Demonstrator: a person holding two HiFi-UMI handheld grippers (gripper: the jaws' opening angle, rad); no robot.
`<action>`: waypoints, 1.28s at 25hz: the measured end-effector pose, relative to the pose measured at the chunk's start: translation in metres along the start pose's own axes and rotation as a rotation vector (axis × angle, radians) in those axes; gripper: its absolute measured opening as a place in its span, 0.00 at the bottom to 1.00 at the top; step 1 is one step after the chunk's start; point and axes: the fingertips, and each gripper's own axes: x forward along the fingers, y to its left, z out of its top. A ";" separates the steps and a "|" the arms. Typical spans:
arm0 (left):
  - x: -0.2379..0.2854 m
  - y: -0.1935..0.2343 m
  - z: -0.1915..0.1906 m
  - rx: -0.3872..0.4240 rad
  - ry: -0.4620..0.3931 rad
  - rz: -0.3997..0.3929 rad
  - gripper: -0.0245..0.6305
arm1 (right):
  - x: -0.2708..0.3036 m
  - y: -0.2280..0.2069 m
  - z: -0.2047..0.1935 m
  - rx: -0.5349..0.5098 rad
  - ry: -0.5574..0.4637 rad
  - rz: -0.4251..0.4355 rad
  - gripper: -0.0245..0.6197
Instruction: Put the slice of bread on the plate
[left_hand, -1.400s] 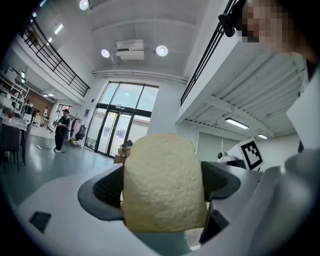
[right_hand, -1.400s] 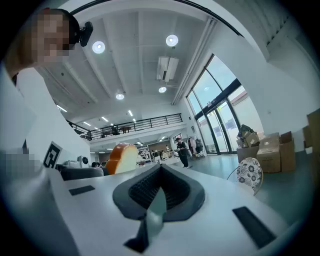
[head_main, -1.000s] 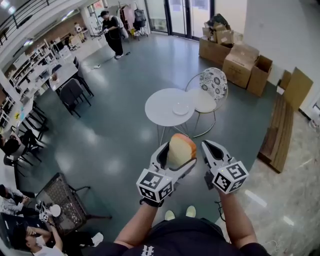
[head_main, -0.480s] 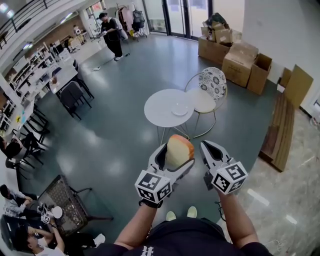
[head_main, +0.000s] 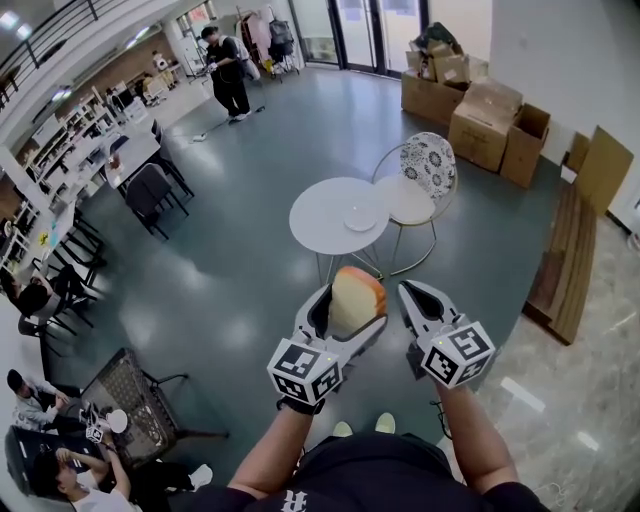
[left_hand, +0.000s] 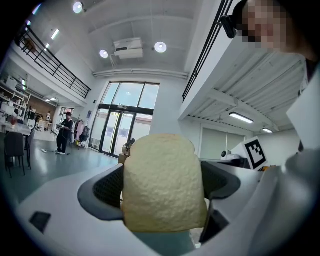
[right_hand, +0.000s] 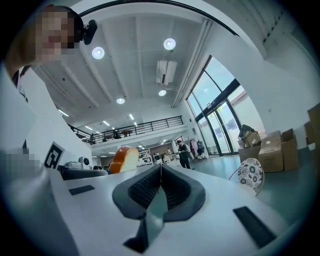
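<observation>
The left gripper (head_main: 345, 318) is clamped on the slice of bread (head_main: 357, 298); the right gripper (head_main: 418, 305) is closed, empty — well short of the round white table (head_main: 322, 222) bearing the plate (head_main: 361, 217).

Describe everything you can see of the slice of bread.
The slice of bread is thick, with a pale spongy face, a golden-brown crust and a domed top. It stands upright, pinched at both sides by the fingers of the left gripper, held in the air short of the round table.
</observation>
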 end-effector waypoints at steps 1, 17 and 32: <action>0.002 -0.001 0.000 0.002 0.000 0.003 0.79 | -0.001 -0.003 0.000 -0.001 -0.002 0.003 0.05; 0.025 -0.001 -0.008 0.000 -0.001 0.030 0.79 | -0.006 -0.029 -0.002 0.005 -0.004 0.013 0.05; 0.084 0.108 -0.003 -0.018 0.015 -0.017 0.79 | 0.103 -0.073 -0.009 0.010 0.004 -0.046 0.05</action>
